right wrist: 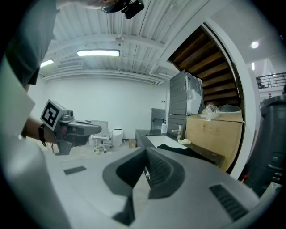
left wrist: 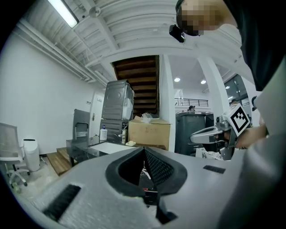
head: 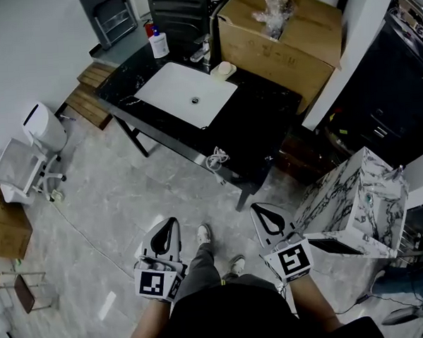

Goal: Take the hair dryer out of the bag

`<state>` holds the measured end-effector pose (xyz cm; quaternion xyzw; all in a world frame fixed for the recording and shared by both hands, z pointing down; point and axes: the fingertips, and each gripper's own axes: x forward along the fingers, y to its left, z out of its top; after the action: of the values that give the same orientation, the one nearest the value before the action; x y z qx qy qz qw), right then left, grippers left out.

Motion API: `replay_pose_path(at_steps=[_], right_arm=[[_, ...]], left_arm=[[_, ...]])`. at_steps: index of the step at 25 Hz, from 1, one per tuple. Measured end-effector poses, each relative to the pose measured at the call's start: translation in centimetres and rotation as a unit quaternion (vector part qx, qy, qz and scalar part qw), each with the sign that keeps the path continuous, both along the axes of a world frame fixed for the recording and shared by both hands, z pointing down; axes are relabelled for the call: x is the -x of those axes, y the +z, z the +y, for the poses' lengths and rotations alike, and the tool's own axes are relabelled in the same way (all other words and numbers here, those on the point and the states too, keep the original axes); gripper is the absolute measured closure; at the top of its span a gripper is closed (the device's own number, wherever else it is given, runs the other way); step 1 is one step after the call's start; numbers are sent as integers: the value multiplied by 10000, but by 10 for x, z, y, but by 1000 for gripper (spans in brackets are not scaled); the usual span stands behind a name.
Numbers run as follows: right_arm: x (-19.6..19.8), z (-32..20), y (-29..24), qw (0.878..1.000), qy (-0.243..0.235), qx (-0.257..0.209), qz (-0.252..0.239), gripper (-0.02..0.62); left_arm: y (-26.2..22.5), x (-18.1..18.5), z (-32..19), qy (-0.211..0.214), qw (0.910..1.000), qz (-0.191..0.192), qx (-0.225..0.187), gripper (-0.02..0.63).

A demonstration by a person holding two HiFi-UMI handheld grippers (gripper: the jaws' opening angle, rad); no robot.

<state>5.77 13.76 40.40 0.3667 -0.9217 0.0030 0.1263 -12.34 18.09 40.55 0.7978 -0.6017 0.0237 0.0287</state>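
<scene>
At the bottom centre of the head view, the person holds both tools low in front of the body. The left gripper point(head: 174, 220) has its jaws pressed together with nothing between them, as its own view point(left wrist: 144, 150) shows. The right gripper point(head: 255, 207) is likewise closed and empty in its own view point(right wrist: 145, 152). Between them, two light shoes point(head: 204, 234) stand on the grey marbled floor point(head: 128, 197).

Further up the frame stands a black table point(head: 256, 138) with a white sink point(head: 186, 94) set in it. A white coiled cord point(head: 216, 158) lies at its near edge. In the right gripper view, a dark flat shape point(right wrist: 178, 149) lies on the tabletop beside the sink. Whether this is the bag cannot be told, and the hair dryer itself cannot be made out.

A white bottle point(head: 159, 42) stands at the table's far edge. A cardboard box point(head: 283, 48) fills the upper right, and a white office chair point(head: 21, 171) stands at the left edge.
</scene>
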Motion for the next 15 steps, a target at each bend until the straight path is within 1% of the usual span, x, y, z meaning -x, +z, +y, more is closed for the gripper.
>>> replay_pose_path(at_steps=[4, 8, 13, 15], right_arm=[[0, -26, 5, 9995, 211, 46, 224, 583], [9, -56, 5, 9984, 375, 137, 399, 583], [37, -96, 6, 9972, 520, 194, 511, 583], [50, -109, 6, 9966, 560, 165, 575, 583]], left_arm=[[11, -1, -47, 306, 9994, 165, 28, 584], [6, 1, -98, 615, 9978, 246, -2, 584], [4, 19, -143, 850, 9960, 255, 20, 584], [7, 30, -158, 945, 9950, 316, 63, 584]])
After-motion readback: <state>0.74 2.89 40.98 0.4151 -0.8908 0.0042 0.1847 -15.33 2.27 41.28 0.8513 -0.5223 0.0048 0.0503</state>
